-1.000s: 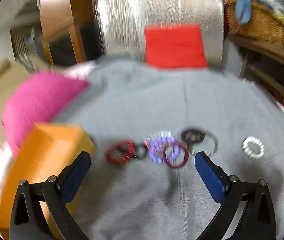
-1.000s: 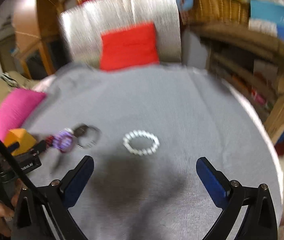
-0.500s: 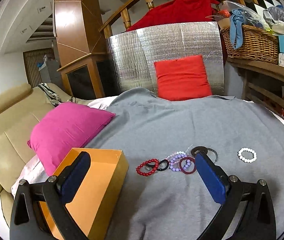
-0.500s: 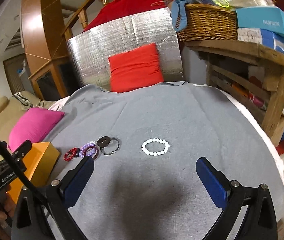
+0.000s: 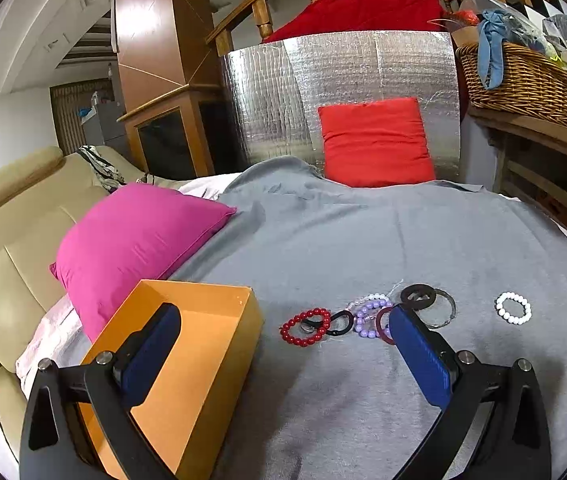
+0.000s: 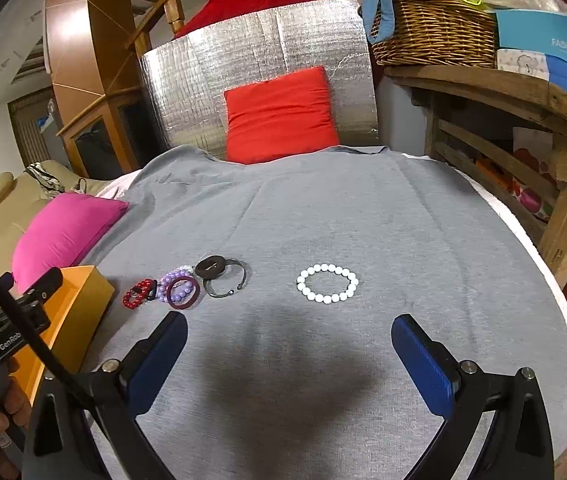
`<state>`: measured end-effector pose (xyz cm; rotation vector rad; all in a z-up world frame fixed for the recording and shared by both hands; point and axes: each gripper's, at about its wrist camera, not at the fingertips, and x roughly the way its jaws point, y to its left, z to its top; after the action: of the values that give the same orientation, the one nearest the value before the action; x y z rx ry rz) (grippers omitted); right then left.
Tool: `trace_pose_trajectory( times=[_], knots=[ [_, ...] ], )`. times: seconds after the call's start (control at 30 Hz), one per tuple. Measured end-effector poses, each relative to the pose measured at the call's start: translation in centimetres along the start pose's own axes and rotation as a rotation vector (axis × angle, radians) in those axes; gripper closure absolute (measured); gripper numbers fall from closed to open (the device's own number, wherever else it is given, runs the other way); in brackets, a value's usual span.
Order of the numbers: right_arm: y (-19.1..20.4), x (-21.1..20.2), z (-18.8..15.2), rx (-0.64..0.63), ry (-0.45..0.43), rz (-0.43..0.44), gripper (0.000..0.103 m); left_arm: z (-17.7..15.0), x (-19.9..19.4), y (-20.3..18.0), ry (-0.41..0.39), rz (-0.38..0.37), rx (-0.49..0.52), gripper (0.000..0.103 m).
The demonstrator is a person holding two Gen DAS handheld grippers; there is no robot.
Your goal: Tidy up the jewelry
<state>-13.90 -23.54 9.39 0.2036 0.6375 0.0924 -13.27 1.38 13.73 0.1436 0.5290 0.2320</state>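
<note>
Both tongs spread, empty: left gripper (image 5: 283,344), right gripper (image 6: 289,354). White bead bracelet (image 6: 327,283) centre frame; tangled bracelet cluster (image 5: 347,320) beside open orange cardboard box (image 5: 187,360). Risk: overlapping rings snag, lift together.

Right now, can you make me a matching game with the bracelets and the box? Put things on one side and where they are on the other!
Things:
1. white bead bracelet
2. red bead bracelet
3. orange box
4. red cushion

Places:
A. leaning on the silver panel at the back
B. alone on the grey cloth, apart from the others
C. at the cloth's left edge, open
D. in the cluster, on the end nearest the box

Pairs: 1-B, 2-D, 3-C, 4-A
</note>
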Motion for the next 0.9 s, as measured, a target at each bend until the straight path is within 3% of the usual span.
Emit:
trace_pose_trajectory(
  times=[0.9],
  knots=[
    [-0.4, 0.6, 0.1, 0.002, 0.031, 0.011, 0.0, 0.0, 0.7, -2.0, 0.019, -0.017, 0.004, 0.0]
  ],
)
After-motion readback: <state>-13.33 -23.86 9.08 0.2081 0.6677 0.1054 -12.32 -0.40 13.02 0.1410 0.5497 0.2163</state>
